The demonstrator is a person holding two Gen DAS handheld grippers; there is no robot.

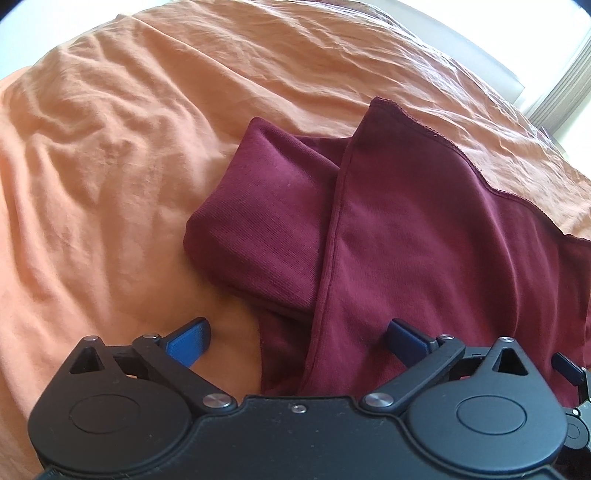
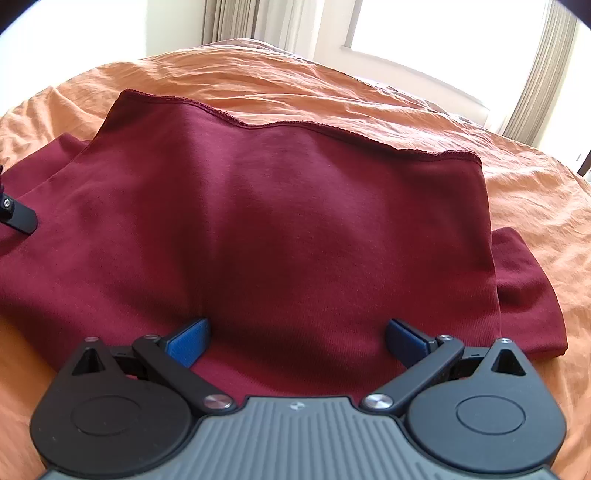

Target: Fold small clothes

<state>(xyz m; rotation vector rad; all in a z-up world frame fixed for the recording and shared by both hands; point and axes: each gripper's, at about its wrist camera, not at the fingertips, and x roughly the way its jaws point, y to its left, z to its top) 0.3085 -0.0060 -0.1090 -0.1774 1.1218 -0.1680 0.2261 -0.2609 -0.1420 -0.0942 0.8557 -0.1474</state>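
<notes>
where it lies on orange bedding (image 1: 110, 166), plain maroon garment (image 2: 295, 221), both grippers (image 1: 298, 339) (image 2: 297, 339) agape

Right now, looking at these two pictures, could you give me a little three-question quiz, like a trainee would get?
1. True or false: the maroon garment lies on a blue sheet.
2. The left gripper is: A) open, B) clamped on cloth, C) out of view.
3. What shows beyond the orange bed cover in the right wrist view?

Key: 1. False, the cover is orange. 2. A; the right gripper is open too. 3. A bright window with curtains.
</notes>
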